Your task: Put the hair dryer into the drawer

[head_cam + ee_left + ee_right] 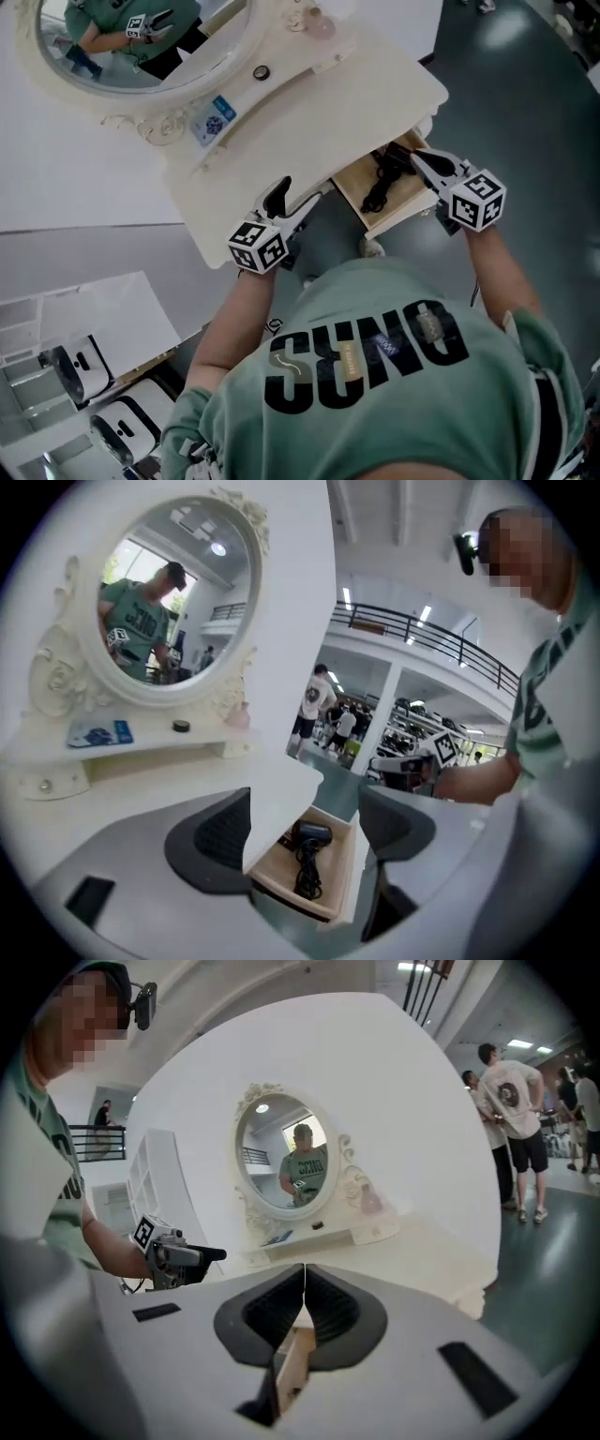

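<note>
Where the grey-green floor [525,112] meets a white wall, a cream desk [309,103] stands with an oval mirror [141,47] in a carved frame on its back ledge. The person's green shirt shows in the glass and fills the bottom of the head view. White shelving [56,375] sits low at the left, well apart from the desk.

Under the desk's right edge a wooden drawer [398,214] is pulled out. The desk top overhangs its rear part, so only the front stretch is open to view. The black hair dryer [389,167] lies inside with its cord bunched beside it.

The right tongs [422,159] hover at the drawer's front right corner, their tips closed against each other with nothing visibly between them. Pale drawer wood shows only through the gap lower down. The left tongs [298,199] are spread wide and empty, held near the desk's front edge, left of the drawer. That edge cuts across the line from them to the hair dryer.

On the mirror's ledge lie a blue card [217,117] and a small dark round piece [261,71], and a pink bottle [319,23] stands there too. Several people [511,1101] stand far behind.
</note>
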